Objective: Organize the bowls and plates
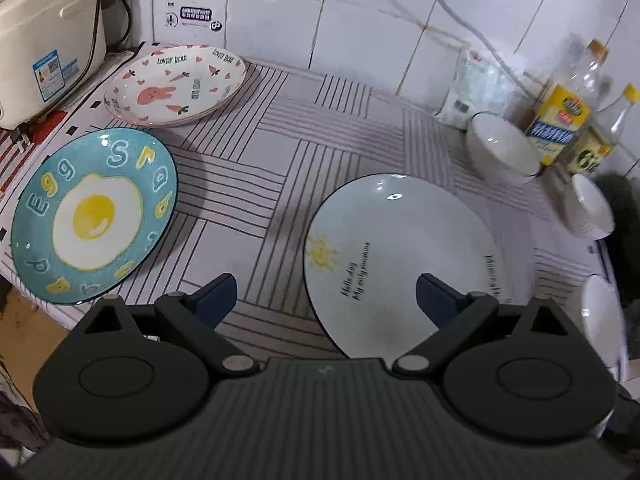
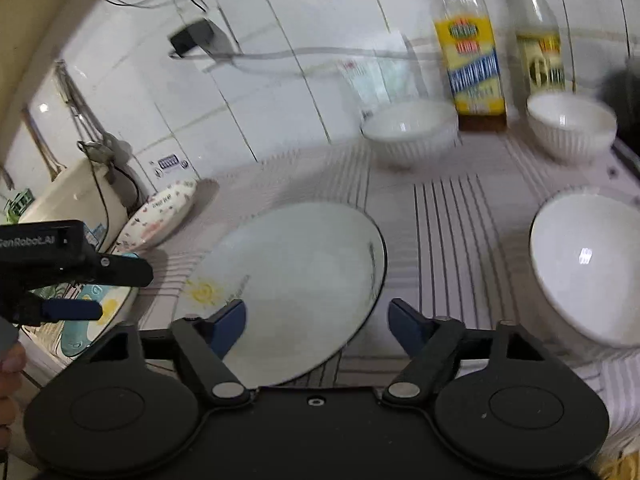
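Observation:
Three plates lie on the striped cloth [image 1: 328,140]: a blue fried-egg plate [image 1: 94,216] at the left, a pink rabbit plate [image 1: 176,84] behind it, and a white sun plate [image 1: 400,268] in the middle. My left gripper [image 1: 324,294] hovers open, its right finger over the sun plate's near part. My right gripper [image 2: 318,312] is open too, with the sun plate's [image 2: 296,280] near right rim passing between its fingers, untouched. Three white ribbed bowls stand apart at the right: one [image 2: 412,128] at the back, one [image 2: 572,128] beside it, one [image 2: 588,268] nearer.
A cream rice cooker [image 1: 48,52] stands at the back left by the tiled wall. Two bottles [image 1: 560,120] and a white bag [image 1: 476,88] stand behind the bowls. A cable and a plug adapter [image 2: 192,38] hang on the wall. The table edge [image 1: 24,300] runs just left of the egg plate.

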The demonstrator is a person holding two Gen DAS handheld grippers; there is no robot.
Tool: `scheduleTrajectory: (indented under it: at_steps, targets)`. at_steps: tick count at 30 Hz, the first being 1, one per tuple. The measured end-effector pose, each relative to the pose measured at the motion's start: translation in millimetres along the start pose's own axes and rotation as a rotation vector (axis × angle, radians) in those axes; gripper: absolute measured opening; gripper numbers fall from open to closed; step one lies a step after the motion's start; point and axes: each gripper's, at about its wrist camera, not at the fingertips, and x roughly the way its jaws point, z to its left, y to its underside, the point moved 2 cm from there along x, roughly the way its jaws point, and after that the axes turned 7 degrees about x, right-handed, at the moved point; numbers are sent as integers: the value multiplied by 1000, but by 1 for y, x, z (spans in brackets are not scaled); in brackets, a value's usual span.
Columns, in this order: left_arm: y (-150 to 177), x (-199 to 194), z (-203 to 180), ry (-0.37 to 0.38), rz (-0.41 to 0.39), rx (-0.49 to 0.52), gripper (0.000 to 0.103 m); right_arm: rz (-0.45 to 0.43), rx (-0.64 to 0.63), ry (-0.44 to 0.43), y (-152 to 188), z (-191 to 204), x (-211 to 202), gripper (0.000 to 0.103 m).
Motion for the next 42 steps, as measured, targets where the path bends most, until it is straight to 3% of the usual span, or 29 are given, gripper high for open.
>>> scheduleTrajectory:
  at_steps: [4,9,11,14,21,23,24,28,34,42]
  targets:
    - [1,27,2,-36,77,39,93,42,37,7,2,-10,15,66]
    - [12,43,0,-57,109,95,90,47,17,11,0,-17,30,47]
    - [15,50,0,-41,133,86,73,70,20,22,-1,-20,38,34]
    - [15,55,3,-7,139,58,63,89,32,29,-4,-23,44,27]
    - [20,55,1,-18,68,57,58,127,41,6,-12,-29,50,22]
    - [20,53,-2,5,55,53,35,158,48,-15,-16,-34,50,21]
    - [20,53,-4,19,60,43,28,181,68,-26,-19,-36,50,20]
    - [21,53,-8,6,72,35,28,227,94,-62,-21,-41,50,19]
    - [21,48,3,74,127,-25,28,271,82,-119,-40,-44,52,19]
    - [14,41,-2,-12,80,16,28,342,5,-161,-64,-33,71,20]
